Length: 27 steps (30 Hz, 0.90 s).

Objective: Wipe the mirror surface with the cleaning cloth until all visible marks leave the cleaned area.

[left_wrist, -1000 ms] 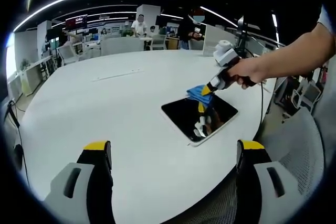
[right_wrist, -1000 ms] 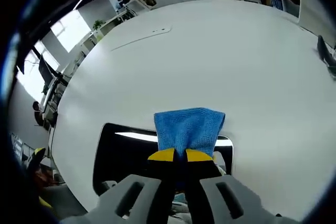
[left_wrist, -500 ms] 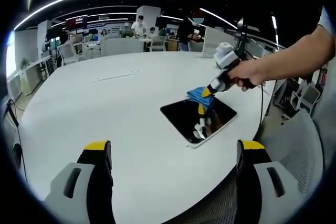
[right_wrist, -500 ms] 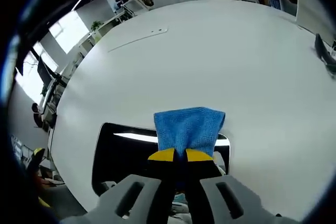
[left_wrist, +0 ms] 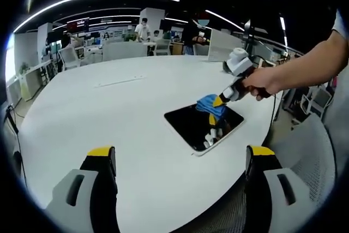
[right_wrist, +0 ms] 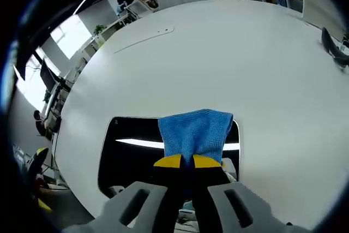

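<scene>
Pinching a blue cleaning cloth [right_wrist: 194, 133] between its yellow-tipped jaws, the right gripper [right_wrist: 181, 161] presses it flat on the mirror [right_wrist: 131, 154], at the mirror's far edge. The cloth spreads forward from the jaws and its front hem reaches that edge. The mirror, a dark rectangle with a pale rim, lies flat on the white table [right_wrist: 218, 58] near the table's rim. In the left gripper view, the left gripper [left_wrist: 180, 159] hangs with jaws spread wide and nothing between them, well short of the mirror [left_wrist: 199, 125]. A hand [left_wrist: 262, 83] steers the right gripper [left_wrist: 221, 100] onto the cloth [left_wrist: 210, 103].
</scene>
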{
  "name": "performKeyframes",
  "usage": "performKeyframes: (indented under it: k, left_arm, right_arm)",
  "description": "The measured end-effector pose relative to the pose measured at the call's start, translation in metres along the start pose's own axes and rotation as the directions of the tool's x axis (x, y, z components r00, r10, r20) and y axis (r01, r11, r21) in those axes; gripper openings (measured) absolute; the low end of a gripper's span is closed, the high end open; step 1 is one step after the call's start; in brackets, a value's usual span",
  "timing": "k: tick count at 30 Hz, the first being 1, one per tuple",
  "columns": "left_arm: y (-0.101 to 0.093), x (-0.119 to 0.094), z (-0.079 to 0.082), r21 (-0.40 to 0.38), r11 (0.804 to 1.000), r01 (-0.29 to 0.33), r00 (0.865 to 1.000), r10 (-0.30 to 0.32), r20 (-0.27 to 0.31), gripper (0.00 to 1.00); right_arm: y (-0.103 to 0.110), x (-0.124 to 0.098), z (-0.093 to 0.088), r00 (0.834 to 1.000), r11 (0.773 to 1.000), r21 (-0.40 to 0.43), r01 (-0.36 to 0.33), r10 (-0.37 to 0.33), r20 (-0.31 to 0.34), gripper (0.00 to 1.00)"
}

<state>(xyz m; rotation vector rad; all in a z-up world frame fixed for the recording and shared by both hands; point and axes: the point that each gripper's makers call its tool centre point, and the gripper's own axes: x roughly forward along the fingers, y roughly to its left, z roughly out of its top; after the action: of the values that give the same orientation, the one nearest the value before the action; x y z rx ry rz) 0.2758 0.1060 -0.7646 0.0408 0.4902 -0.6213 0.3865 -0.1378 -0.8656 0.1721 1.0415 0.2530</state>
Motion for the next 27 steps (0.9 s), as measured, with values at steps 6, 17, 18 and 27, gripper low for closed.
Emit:
performKeyframes:
  k: [6, 17, 18, 27]
  left_arm:
    - [0.001, -0.002, 0.004, 0.009, 1.0, -0.008, 1.0, 0.008, 0.013, 0.98]
    - [-0.001, -0.003, 0.01, 0.011, 1.0, -0.002, 0.999, 0.002, 0.033, 0.98]
    - [-0.001, -0.004, 0.011, 0.011, 1.0, -0.005, 0.999, 0.005, 0.034, 0.99]
    - [0.001, -0.005, 0.016, 0.0, 1.0, -0.006, 0.999, 0.006, 0.04, 0.99]
  right_arm:
    - [0.004, -0.007, -0.012, 1.0, 1.0, 0.007, -0.005, 0.005, 0.001, 0.0]
    - [0.011, -0.02, -0.037, 1.0, 1.0, 0.019, -0.019, 0.019, 0.001, 0.0]
    - [0.011, -0.021, -0.038, 1.0, 1.0, 0.022, -0.019, 0.019, 0.001, 0.0]
    - [0.015, -0.029, -0.053, 1.0, 0.999, 0.041, -0.028, 0.028, -0.002, 0.0]
